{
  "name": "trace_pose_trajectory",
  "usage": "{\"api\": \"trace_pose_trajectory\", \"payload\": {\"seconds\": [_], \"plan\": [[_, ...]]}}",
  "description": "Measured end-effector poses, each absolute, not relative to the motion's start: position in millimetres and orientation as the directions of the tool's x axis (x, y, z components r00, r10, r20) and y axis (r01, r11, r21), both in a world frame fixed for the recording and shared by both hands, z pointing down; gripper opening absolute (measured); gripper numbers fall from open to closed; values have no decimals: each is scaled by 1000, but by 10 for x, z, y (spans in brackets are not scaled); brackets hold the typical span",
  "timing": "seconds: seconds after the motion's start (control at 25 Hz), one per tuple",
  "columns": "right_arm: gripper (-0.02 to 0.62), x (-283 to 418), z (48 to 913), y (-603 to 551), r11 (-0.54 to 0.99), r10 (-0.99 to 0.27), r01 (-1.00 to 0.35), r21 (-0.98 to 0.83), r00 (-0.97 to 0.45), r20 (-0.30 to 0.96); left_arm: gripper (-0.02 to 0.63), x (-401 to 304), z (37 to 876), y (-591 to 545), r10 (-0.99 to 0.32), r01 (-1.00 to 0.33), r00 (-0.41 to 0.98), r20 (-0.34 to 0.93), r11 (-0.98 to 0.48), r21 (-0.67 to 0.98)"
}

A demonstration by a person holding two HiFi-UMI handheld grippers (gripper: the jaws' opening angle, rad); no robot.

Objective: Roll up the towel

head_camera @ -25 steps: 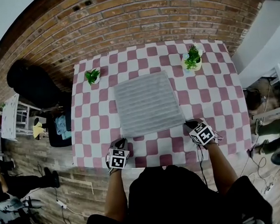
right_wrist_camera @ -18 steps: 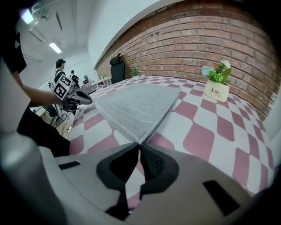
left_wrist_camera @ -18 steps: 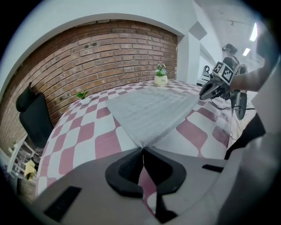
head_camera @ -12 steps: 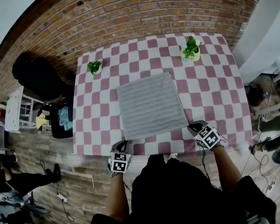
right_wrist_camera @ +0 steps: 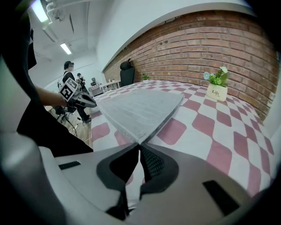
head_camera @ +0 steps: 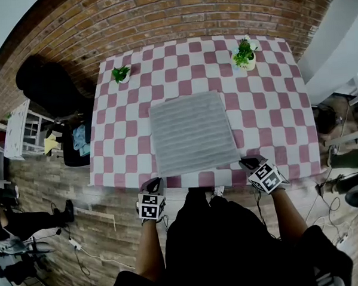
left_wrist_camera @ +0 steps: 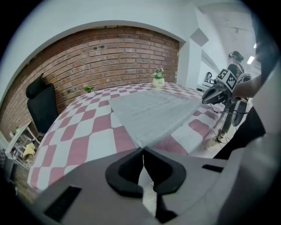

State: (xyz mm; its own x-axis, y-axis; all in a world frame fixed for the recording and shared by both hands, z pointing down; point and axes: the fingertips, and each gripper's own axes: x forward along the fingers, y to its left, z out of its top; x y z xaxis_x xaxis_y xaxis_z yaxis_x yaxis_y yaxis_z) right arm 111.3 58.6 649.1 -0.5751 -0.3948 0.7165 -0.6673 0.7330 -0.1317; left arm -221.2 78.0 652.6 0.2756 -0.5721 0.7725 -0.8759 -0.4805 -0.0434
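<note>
The left tongs (left_wrist_camera: 142, 151) and right tongs (right_wrist_camera: 138, 147) are both pinched shut on nothing. Each sights along its tips at one near corner of the towel (head_camera: 193, 132). In the head view they sit at lower centre, the left off the edge of the table (head_camera: 273, 104) and the right just beside its corner. The towel lies flat and spread at mid-frame with its near edge towards the person, probably so both corners can be taken together and rolled away, once the jaws open.
</note>
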Motion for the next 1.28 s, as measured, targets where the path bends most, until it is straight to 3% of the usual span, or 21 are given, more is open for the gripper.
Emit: {"api": "trace_pose_trajectory", "payload": {"seconds": [1.28], "plan": [[9, 1064, 5897, -396, 667, -636, -745, 10, -562, 529, 6, -2306, 5961, -191, -710, -909, 300, 637, -415, -34]]}}
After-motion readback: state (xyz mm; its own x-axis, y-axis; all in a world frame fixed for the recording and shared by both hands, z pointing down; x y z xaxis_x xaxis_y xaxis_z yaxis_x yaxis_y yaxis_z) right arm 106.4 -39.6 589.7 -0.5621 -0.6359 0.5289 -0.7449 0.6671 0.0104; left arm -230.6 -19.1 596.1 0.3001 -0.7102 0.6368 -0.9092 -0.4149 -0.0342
